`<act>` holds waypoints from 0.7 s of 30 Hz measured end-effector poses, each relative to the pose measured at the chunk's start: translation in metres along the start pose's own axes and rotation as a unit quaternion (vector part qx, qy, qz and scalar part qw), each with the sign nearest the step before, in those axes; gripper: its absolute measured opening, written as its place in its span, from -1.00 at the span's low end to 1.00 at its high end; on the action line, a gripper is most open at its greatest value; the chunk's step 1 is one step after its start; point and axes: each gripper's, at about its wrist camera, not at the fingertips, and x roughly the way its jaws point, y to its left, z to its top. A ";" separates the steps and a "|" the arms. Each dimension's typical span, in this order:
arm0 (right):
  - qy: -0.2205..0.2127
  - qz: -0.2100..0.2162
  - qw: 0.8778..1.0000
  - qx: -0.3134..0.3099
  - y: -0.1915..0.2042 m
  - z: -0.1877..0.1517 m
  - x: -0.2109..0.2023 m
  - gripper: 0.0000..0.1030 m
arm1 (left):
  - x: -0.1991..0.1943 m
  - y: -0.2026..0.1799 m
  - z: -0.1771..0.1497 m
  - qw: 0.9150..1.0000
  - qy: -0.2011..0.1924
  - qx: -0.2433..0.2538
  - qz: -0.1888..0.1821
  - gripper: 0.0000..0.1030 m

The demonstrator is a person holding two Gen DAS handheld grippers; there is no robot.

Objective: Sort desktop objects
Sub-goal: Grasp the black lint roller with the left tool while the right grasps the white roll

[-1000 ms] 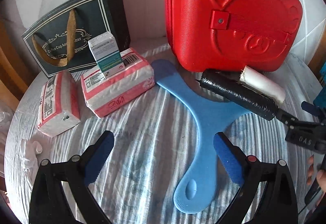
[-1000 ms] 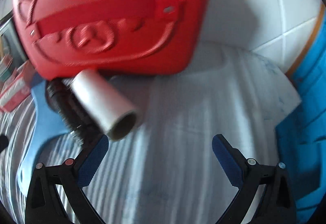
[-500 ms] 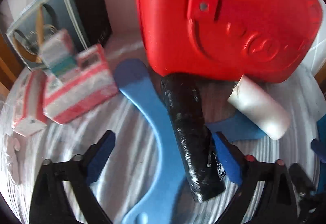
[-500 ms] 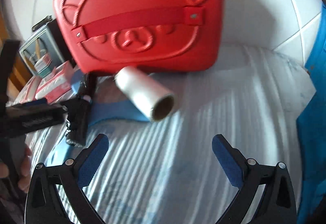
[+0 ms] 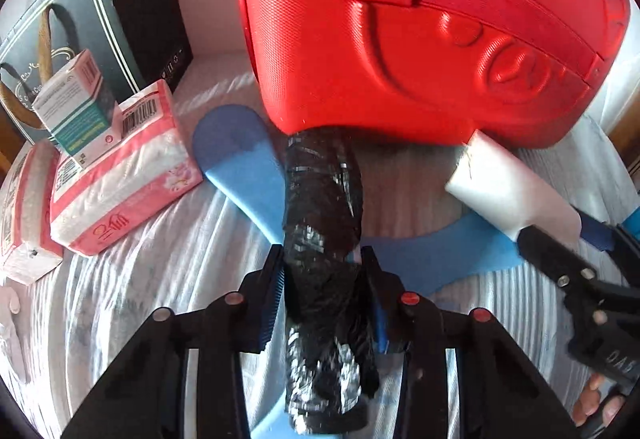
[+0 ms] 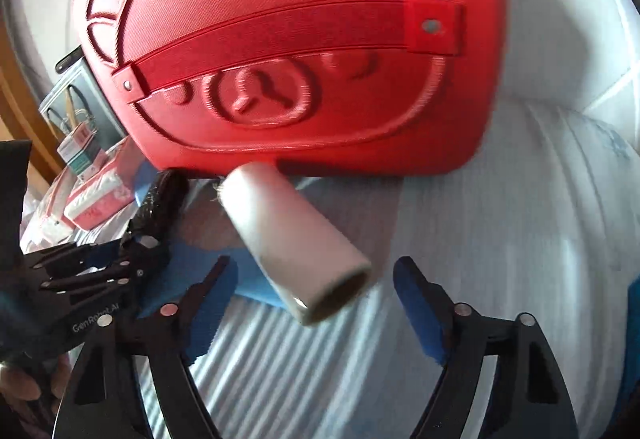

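Observation:
A black plastic-wrapped roll [image 5: 324,199] lies across a flat blue curved board [image 5: 240,159] in front of a red hard case [image 5: 420,39]. My left gripper [image 5: 321,253] is shut on the roll, its blue pads pressing both sides. A white tube-like roll [image 6: 288,235] lies beside it, its near end between the fingers of my right gripper [image 6: 314,265]. Those jaws are closing and the pads stand apart from the roll. The left wrist view shows that white roll [image 5: 508,187] with the right gripper [image 5: 576,271] over its end. The right wrist view has the left gripper [image 6: 92,271] at its left edge.
Two pink tissue packs [image 5: 120,175] lie at the left, with a small white and teal box [image 5: 72,107] on one. A dark gift bag [image 5: 100,19] stands behind them. The red case [image 6: 300,39] leans at the back, and striped white cloth [image 6: 500,239] covers the table.
My left gripper moved forward over the black roll and closed on it. My right gripper swung onto the white roll and its jaws narrowed around it.

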 end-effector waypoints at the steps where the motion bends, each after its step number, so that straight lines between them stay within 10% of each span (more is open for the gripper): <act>1: 0.002 0.002 1.000 -0.007 0.004 0.002 0.006 0.47 | 0.001 -0.001 0.001 1.000 -0.005 0.000 0.003 -0.29; 7: 0.013 0.013 1.000 -0.014 0.014 -0.001 0.006 0.08 | -0.001 0.001 -0.006 1.000 -0.009 -0.004 -0.002 -0.31; 12: 0.008 0.026 0.999 -0.027 0.025 -0.001 0.008 0.25 | -0.001 0.003 -0.014 1.000 -0.017 -0.011 -0.008 -0.30; 16: 0.021 0.019 0.999 -0.026 0.035 0.000 0.024 -0.12 | -0.003 0.000 -0.018 1.000 -0.015 0.000 -0.006 -0.34; 21: 0.004 0.005 1.000 -0.030 0.046 -0.007 0.003 -0.13 | -0.022 -0.003 -0.028 1.000 -0.029 0.006 0.005 -0.34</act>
